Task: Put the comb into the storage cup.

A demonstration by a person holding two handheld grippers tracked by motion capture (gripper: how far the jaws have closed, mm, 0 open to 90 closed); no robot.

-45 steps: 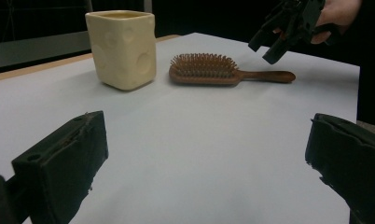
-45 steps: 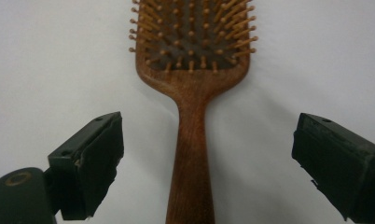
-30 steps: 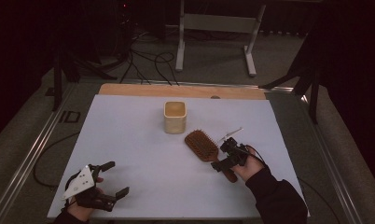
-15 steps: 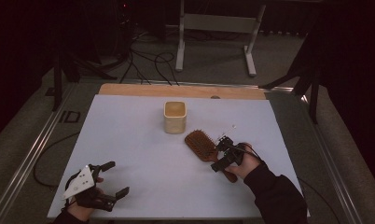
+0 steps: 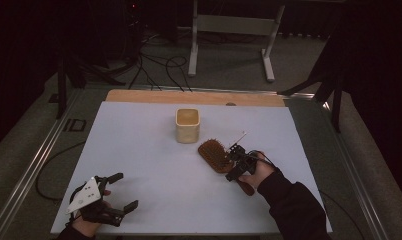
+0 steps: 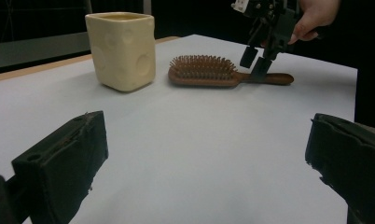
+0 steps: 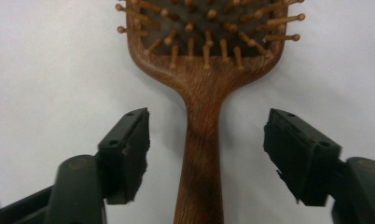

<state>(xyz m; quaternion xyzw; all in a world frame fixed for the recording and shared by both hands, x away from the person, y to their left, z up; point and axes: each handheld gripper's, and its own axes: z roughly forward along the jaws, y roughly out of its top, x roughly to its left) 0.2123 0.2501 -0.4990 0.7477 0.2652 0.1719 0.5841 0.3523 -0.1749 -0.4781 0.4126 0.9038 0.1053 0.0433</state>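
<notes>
Item: wooden hairbrush [image 5: 216, 155], bristles up, lying flat right of the table's [image 5: 139, 150] middle, just before the cream cup [image 5: 187, 125]; its handle runs toward the near right corner. My right gripper [image 7: 204, 154] straddles that handle, jaws just closing, pads not yet touching wood. My left gripper [image 5: 120, 192], near-left corner, jaws spread, holding nothing.

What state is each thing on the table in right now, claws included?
Brown wooden hairbrush: lying flat, bristles up, handle between the right claw's jaws, not gripped.
Cream square ceramic cup: upright, standing apart from the brush.
Right claw: jaws have just been closing, pads clear of the handle.
Left claw: open, holding nothing.
</notes>
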